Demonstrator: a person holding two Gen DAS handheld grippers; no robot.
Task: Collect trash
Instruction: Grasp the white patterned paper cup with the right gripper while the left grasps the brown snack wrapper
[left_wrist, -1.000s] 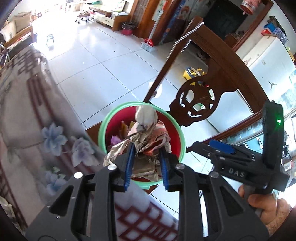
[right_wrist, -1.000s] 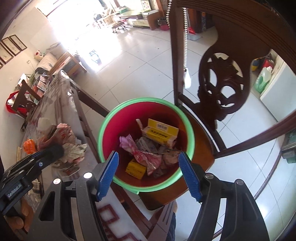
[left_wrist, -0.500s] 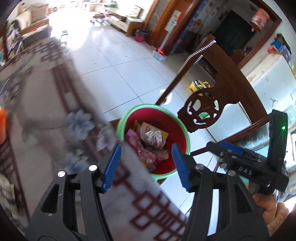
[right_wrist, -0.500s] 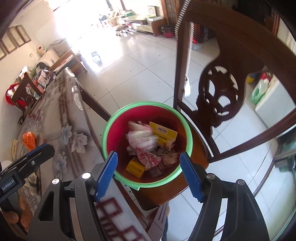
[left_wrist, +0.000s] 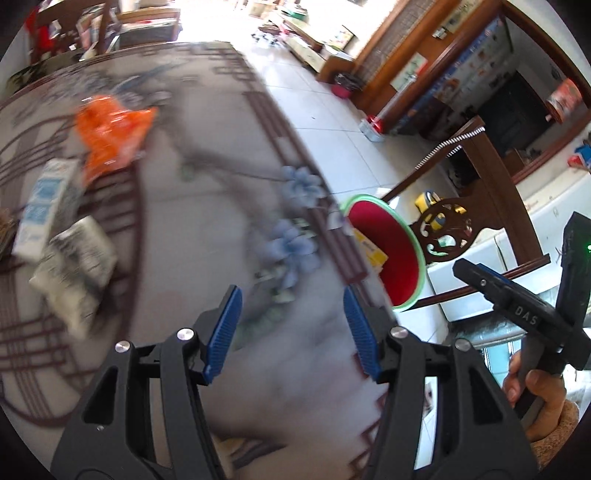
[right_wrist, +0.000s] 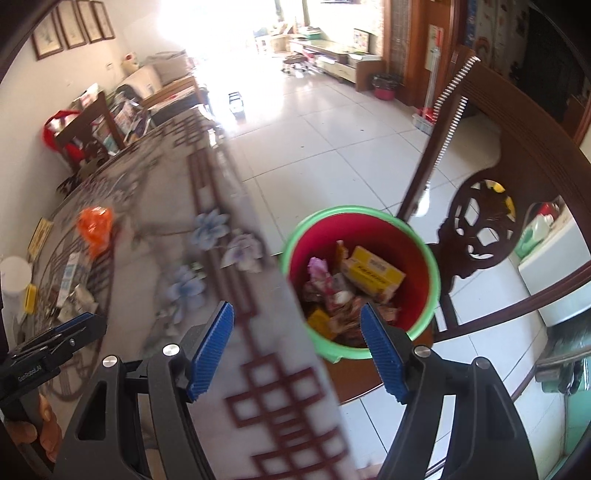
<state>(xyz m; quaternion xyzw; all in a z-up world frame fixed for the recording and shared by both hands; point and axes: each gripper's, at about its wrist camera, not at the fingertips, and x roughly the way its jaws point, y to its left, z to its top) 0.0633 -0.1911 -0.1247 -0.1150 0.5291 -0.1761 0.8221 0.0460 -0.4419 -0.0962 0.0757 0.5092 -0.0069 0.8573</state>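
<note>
Crumpled wrappers and a yellow box are seen inside the red, green-rimmed bin on the chair right of the table. Both the left gripper and right gripper, jaws just opened wider, are held apart and empty.

Home living-dining room: tiled floor, carved wooden chair, framed pictures, patterned tablecloth.
</note>
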